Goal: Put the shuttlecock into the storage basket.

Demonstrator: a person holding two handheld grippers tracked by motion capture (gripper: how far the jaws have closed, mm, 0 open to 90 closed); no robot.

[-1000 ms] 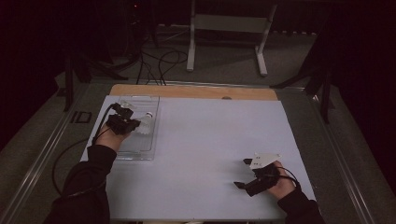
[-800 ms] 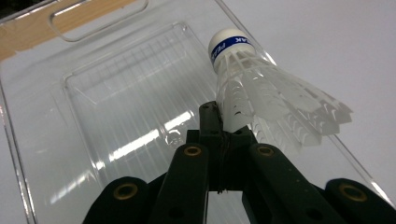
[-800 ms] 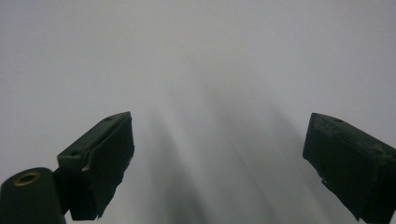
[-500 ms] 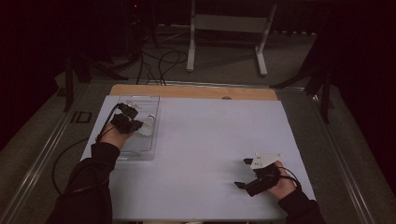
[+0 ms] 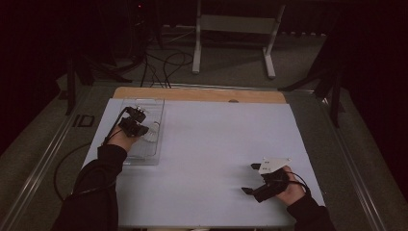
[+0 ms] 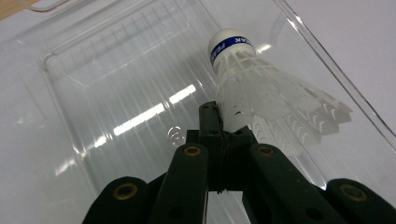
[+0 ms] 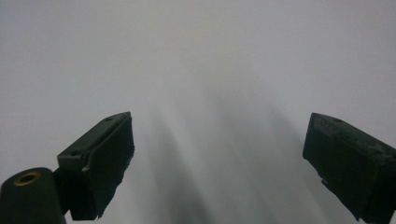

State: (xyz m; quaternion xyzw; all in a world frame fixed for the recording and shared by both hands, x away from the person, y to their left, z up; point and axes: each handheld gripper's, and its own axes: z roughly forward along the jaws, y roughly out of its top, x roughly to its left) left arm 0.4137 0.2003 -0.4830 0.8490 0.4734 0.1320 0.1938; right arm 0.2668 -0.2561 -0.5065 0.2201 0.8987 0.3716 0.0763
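A: Left gripper view, what's w/ the left hand-held gripper (image 6: 219, 122)?
B: Jaws together, pinching a white shuttlecock (image 6: 261, 98) by its skirt edge, over a clear tray (image 6: 93, 70) on the counter (image 5: 221, 144).
A: Right hand-held gripper (image 5: 251, 178)?
B: Jaws apart, nothing between.

In the left gripper view the closed black jaws cover the lower feather edge of the white shuttlecock with a blue band round its cork (image 6: 261, 88), so how much skirt is pinched cannot be told; the band's lettering runs round the cork and is only part legible; the clear ribbed plastic tray (image 6: 116, 84) is cut off at the top, left and bottom edges; in the high view the shuttlecock (image 5: 151, 133) is too small to make out, half behind the left gripper (image 5: 136, 126); in the right gripper view the right-hand black pad (image 7: 348, 163) is cut by the picture's edge; the white table sheet (image 7: 201, 60) there is blurred.
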